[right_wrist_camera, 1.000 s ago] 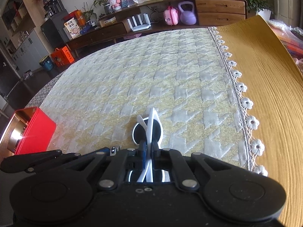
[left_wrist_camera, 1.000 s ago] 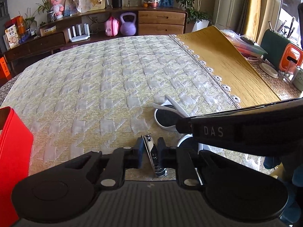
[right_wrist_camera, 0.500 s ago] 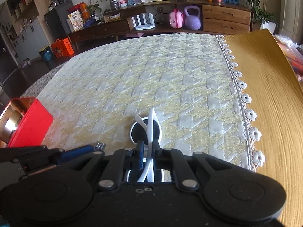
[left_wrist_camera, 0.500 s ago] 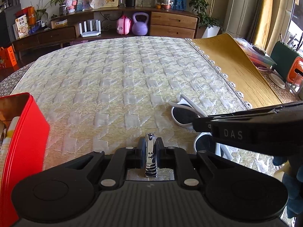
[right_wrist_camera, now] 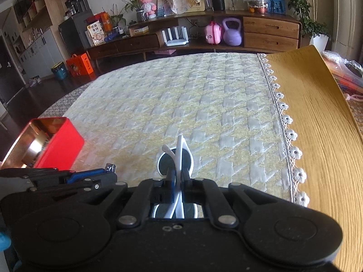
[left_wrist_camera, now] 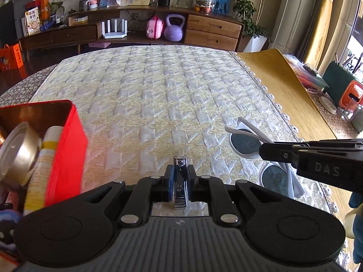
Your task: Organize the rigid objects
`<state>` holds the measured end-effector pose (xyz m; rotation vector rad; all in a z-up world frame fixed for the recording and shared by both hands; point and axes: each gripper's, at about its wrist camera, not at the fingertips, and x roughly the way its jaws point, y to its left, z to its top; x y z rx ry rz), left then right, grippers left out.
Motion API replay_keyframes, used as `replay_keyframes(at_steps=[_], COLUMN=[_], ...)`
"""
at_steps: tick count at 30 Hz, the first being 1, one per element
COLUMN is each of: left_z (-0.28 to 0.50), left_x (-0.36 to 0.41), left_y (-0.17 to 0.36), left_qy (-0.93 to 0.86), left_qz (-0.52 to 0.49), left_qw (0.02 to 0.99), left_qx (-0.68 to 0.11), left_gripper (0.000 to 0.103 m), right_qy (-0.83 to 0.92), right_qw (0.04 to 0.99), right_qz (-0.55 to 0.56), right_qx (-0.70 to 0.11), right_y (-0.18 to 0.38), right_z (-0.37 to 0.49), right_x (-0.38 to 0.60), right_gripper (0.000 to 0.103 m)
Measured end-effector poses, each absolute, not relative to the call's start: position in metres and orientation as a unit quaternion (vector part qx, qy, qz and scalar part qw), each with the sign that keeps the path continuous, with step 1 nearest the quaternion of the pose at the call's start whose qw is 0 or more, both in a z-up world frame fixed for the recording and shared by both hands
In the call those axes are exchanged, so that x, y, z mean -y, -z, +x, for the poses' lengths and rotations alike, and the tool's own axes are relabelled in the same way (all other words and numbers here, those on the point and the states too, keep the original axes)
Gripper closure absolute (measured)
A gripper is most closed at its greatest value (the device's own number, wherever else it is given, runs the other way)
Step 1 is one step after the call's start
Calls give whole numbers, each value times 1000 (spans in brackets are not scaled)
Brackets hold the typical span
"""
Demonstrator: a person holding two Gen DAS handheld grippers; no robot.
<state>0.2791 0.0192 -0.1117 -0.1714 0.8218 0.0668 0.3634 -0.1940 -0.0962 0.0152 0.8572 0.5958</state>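
Left gripper (left_wrist_camera: 180,182) is clamped tight on a nail clipper (left_wrist_camera: 180,181), which stands on edge between the pads, bottom centre of the left view, its tip poking out ahead of the fingertips. Right gripper (right_wrist_camera: 178,182) is closed just as tight on the folded white arms of the sunglasses (right_wrist_camera: 175,162); one dark lens sits past the fingers at lower centre of the right view, and the other lens shows through the gap behind the jaws. In the left view the same sunglasses (left_wrist_camera: 261,156) are at centre right, both lenses visible, pinched by the right gripper (left_wrist_camera: 263,150) coming in from the right edge. In the right view the left gripper (right_wrist_camera: 110,172) enters from the lower left with the clipper (right_wrist_camera: 110,167) tip showing at its end. Whether either item is clear of the cloth I cannot tell. Red box (left_wrist_camera: 65,154) is at the left edge of the left view, open-topped, with a round metal tin (left_wrist_camera: 18,149) and a white and yellow tube (left_wrist_camera: 43,165) inside. In the right view the box (right_wrist_camera: 59,147) is at centre left, near the left gripper. Everything sits over a quilted yellow-white cloth (right_wrist_camera: 192,104), with a yellow mat (right_wrist_camera: 317,124) along its lace edge on the right.
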Motion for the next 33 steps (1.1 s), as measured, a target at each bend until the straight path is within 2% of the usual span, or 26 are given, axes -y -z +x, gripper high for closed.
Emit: replay_keyframes(at_steps=[11, 20, 25, 28, 29, 30, 32, 33], left_z=[241, 251, 269, 278, 280, 281, 282, 283], left_x=[-45, -35, -31, -32, -32, -33, -33, -32], left_y=[72, 93, 108, 117, 120, 122, 124, 124], left_qy=[-29, -7, -12, -25, -29, -33, -42, -46], left_qz=[-80, -68, -72, -77, -79, -80, -77, -74], left_qw=[917, 907, 902, 898, 898, 898, 903, 905], left_qx=[-390, -417, -426, -432, -432, -431, -421, -417], left_gripper=[93, 93, 87, 74, 66, 50, 35, 35], right_qy=[-309, -297, -296, -298, -299, -299, -298, -301], right_qw=[871, 871, 868, 866, 864, 863, 862, 861], right_qz=[1, 3, 5, 11, 11, 11, 12, 12], right_qx=[-382, -392, -400, -403, -404, -406, -410, -411], right_y=[58, 72, 86, 92, 94, 96, 102, 103], right_z=[323, 322, 328, 332, 332, 334, 336, 337], right_x=[177, 186, 197, 203, 204, 205, 208, 210], right_gripper=[99, 99, 99, 99, 99, 99, 99, 99])
